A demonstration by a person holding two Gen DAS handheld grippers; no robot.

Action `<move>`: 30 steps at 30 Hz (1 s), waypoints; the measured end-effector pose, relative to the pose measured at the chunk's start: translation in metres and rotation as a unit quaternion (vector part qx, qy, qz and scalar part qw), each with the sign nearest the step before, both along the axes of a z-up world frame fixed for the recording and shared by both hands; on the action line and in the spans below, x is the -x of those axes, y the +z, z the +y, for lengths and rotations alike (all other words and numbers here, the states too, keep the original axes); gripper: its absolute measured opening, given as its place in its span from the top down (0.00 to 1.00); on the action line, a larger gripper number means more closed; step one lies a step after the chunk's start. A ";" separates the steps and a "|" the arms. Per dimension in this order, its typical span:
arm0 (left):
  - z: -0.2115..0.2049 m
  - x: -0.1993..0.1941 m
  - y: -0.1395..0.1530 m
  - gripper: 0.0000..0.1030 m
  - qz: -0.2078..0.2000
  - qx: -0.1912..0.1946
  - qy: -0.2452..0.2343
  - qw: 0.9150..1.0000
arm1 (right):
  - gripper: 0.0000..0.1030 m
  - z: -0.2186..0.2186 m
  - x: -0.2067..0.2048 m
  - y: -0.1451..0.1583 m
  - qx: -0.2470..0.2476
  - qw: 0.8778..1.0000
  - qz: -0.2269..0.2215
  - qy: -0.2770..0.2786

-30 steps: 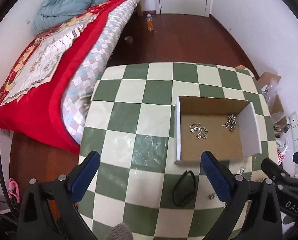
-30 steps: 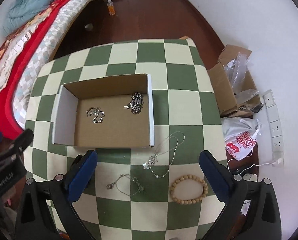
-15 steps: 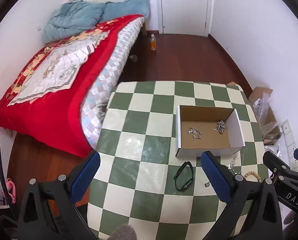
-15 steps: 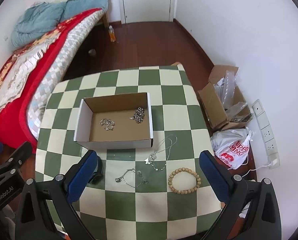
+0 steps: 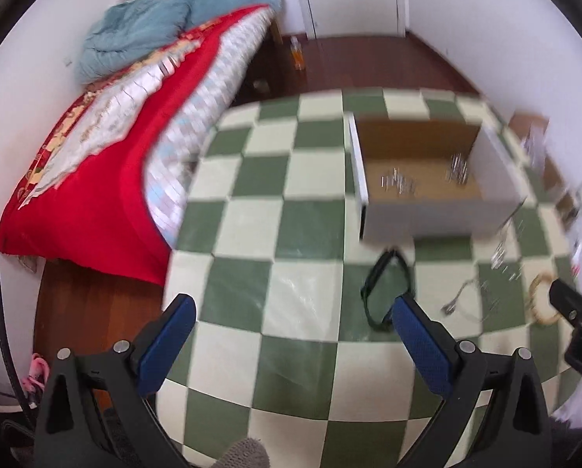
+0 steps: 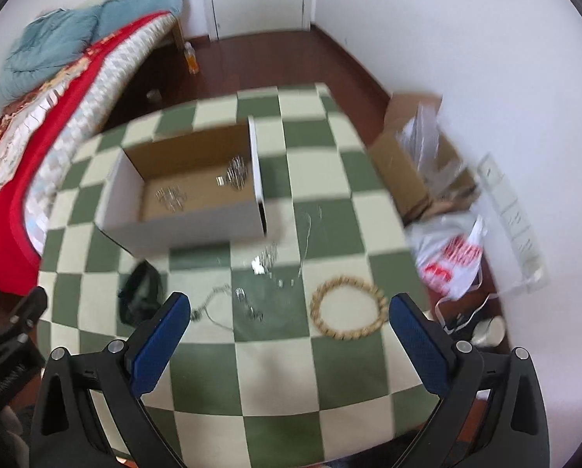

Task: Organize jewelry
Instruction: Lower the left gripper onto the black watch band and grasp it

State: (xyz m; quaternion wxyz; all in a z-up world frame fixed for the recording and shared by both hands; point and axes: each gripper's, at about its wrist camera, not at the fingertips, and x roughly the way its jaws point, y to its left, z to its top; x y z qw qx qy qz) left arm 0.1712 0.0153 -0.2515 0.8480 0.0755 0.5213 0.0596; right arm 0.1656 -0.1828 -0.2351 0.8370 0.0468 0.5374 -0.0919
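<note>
Table surface: green-and-cream checkered cloth (image 6: 259, 370) covering the whole top; both views are motion-blurred.
Box: open cardboard box (image 6: 189, 222) with white outer walls, standing on the far half of the table.
Box contents: two silver chain pieces, one (image 6: 170, 198) toward the left of the floor, one (image 6: 236, 173) against the right wall.
Loose jewelry: wooden bead bracelet (image 6: 347, 314), thin silver necklace (image 6: 291, 249) and a second silver chain (image 6: 228, 306), all on the cloth in front of the box, apart from one another.
Dark band: black loop (image 5: 386, 292) on the cloth just in front of the box, near the left claw's right finger.
Left claw: left gripper (image 5: 291, 339) spread wide, nothing between its blue pads, held above the near table edge.
Right claw: right gripper (image 6: 287, 335) spread wide, empty, above the near edge with the bracelet between its fingers in view.
Room, left: bed with red quilt (image 5: 96, 179) and blue blanket (image 5: 142, 35).
Room, far: dark wood floor, orange bottle (image 6: 191, 58), white door.
Room, right: open carton (image 6: 415, 156), white plastic bag with red print (image 6: 450, 257), wall sockets.
</note>
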 end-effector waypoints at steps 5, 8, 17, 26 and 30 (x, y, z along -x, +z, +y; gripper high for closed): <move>-0.012 -0.008 -0.044 0.00 0.029 0.009 0.000 1.000 | 0.00 -0.004 -0.001 -0.039 -0.009 1.000 0.010 -0.001; -0.018 -0.010 -0.057 0.00 0.036 0.016 -0.004 0.999 | 0.00 -0.007 -0.003 -0.053 -0.007 1.000 0.009 -0.005; -0.028 -0.019 -0.083 0.01 0.058 0.033 -0.007 0.998 | 0.00 -0.017 -0.006 -0.076 -0.007 1.000 0.014 -0.015; -0.030 -0.030 -0.092 0.20 0.062 0.095 -0.027 0.993 | 0.00 -0.028 -0.008 -0.083 -0.032 0.999 0.018 -0.039; -0.034 -0.031 -0.083 0.60 0.055 0.094 -0.043 0.993 | 0.00 -0.034 -0.007 -0.082 -0.055 0.997 0.015 -0.050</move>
